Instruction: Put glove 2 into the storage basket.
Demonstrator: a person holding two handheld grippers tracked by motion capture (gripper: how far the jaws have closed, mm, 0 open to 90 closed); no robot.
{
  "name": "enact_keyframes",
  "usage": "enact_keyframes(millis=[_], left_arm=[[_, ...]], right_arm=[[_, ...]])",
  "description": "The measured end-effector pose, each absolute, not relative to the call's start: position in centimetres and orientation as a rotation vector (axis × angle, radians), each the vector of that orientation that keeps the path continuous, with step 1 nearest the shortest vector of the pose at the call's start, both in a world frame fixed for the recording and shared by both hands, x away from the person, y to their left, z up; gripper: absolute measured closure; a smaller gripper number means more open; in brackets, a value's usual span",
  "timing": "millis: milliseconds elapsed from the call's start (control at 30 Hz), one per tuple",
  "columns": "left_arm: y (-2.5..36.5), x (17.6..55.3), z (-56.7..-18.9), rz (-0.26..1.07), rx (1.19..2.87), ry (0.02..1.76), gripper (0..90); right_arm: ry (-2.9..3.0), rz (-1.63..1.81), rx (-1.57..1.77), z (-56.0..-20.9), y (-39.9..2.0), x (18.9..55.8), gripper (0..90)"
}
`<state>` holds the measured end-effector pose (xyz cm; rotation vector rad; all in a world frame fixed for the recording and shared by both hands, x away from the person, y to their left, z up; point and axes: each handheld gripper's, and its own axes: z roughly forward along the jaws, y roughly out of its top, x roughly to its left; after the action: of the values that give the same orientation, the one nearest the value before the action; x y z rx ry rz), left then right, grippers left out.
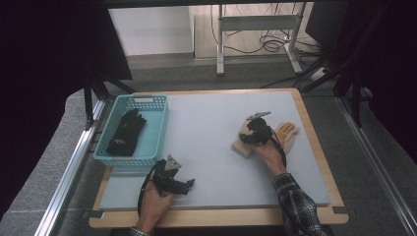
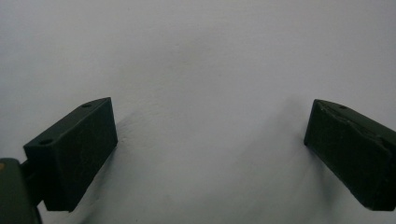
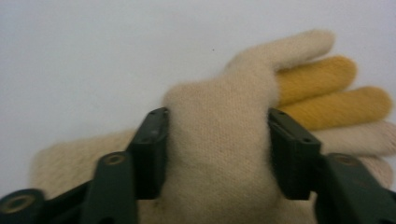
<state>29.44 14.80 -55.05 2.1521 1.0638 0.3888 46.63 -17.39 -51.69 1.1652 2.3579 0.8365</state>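
Knit glove (image 3: 219, 154): looked like soft, fuzzy cream wool with mustard-yellow knitted fingers, a matt nap all over.
Right gripper (image 3: 217, 154) jaws: looked like matt black hard plastic, smooth-faced, with small screw holes.
Left gripper (image 2: 210, 154) jaws: were the same dull black blocks, their edges slightly rough.
Table mat (image 1: 206, 147): was a pale grey, smooth, matt sheet.
Table edge (image 1: 314, 132): looked like light wood with a satin finish.
Basket (image 1: 105, 147): was turquoise plastic lattice, faintly glossy.
Black gloves (image 1: 127, 132): were dark matt cloth.
Sleeve (image 1: 297, 204): was checked woven cloth.
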Motion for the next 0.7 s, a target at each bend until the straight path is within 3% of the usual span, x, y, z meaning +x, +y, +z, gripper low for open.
enact_keyframes(millis=[167,500,700], left_arm=[[14.8,29.4,-55.0,0.387,2.152,1.064,2.9],[14.8,29.5,-55.0,0.386,2.155,1.063,2.9],[14.8,29.5,-55.0,0.388,2.155,1.062,2.9]], right_arm=[[2.374,0.869,1.108,-51.2,-17.8,46.1,53.1],[2.466,1.006,0.883,-46.6,-17.5,42.5,51.3],[2.567,1.076,0.721,-46.4,-15.3,39.6,48.6]])
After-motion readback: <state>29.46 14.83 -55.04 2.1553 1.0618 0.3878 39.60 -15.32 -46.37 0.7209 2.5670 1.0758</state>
